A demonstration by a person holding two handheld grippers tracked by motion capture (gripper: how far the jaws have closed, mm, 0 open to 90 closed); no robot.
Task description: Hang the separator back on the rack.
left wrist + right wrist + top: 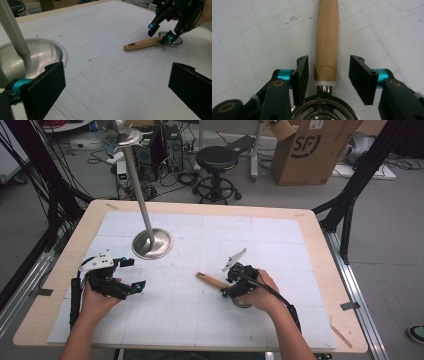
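A kitchen tool lies on the white grid mat (200,320). It has a wooden handle (211,280) (142,44) (327,37) and a round metal head (322,110) (172,41). My right gripper (227,282) (160,33) (328,72) straddles the handle just above the metal neck. Its pads (303,70) stand a small gap off the wood on each side, so it is open. My left gripper (131,274) (117,87) rests at the mat's left, open wide with nothing between its jaws, pointing toward the tool.
A metal stand with a round base (152,244) (47,50) and a tall slanted pole (136,180) stands just beyond the left gripper. A thin wooden stick (340,334) lies at the table's right front. A stool (216,160) and a cardboard box (312,150) stand on the floor behind.
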